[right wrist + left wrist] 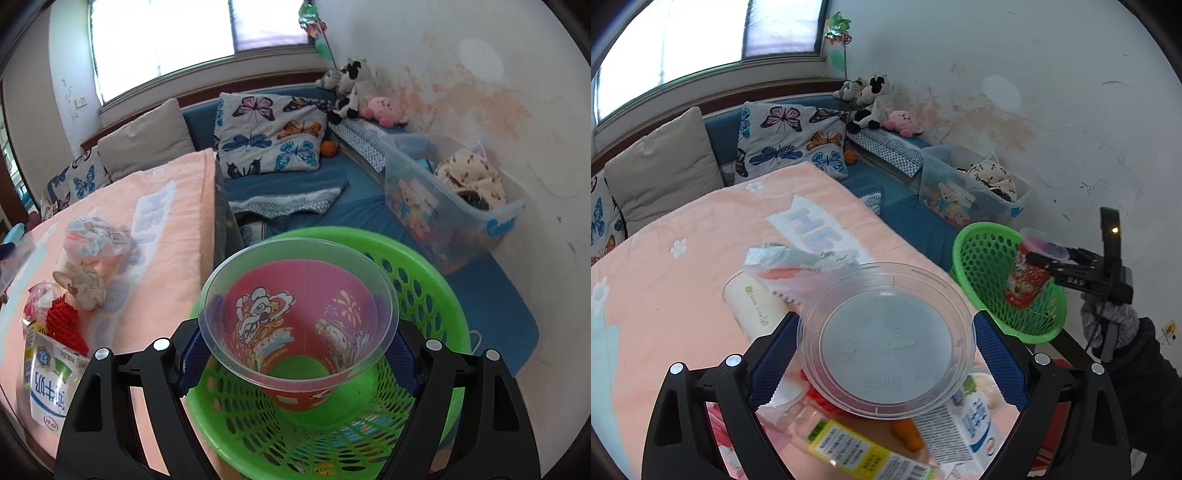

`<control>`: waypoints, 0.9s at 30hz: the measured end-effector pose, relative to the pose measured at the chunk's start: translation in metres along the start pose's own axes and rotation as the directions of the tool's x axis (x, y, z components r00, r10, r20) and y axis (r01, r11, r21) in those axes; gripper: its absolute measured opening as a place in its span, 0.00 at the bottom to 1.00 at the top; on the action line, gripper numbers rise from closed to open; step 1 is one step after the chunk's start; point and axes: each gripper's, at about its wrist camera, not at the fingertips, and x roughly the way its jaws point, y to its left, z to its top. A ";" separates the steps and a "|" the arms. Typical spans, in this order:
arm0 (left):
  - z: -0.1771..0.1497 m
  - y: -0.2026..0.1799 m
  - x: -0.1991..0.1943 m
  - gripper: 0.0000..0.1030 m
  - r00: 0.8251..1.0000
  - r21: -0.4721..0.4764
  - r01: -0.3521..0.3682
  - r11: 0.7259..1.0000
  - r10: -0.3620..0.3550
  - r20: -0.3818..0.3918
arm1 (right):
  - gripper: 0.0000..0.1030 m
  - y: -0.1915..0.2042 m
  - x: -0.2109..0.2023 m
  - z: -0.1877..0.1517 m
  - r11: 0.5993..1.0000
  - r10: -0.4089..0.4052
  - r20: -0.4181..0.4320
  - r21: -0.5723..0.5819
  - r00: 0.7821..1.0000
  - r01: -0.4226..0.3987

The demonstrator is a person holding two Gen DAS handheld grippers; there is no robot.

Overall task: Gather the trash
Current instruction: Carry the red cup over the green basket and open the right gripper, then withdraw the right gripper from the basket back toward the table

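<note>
Holding cup (299,325) over basket (424,266), right gripper (295,354)

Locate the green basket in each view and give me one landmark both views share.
Left wrist: green basket at right of centre, off the table's far edge, the right gripper holding a red cup over it.
Right wrist: basket fills the lower centre, under the cup.
Shared landmark: butterfly pillow.

Basket (436,295): bright green, perforated mesh. Cup (299,325): clear rim, red wall with white lion-dance cartoon and firework print. Round container (886,343): clear plastic, grey base. Tablecloth (683,229): peach-pink, white flowers, pale blue lettering. Far pillow (269,136): white with blue, orange, pink butterflies. Gripper pads (997,362): blue on black.
</note>
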 end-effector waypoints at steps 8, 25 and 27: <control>0.018 -0.043 0.011 0.87 0.999 -0.010 0.044 0.999 -0.044 0.001 | 0.81 -0.014 0.016 -0.012 1.000 0.010 -0.038 0.013 0.999 -0.009; 0.042 -0.121 0.054 0.87 0.995 -0.009 0.085 0.996 -0.085 -0.043 | 0.84 -0.038 -0.014 -0.030 1.000 0.011 0.006 0.011 1.000 -0.011; 0.044 -0.130 0.064 0.87 0.994 -0.021 0.093 0.995 -0.094 -0.062 | 0.84 -0.040 -0.024 -0.032 1.000 0.000 0.023 0.005 1.000 0.000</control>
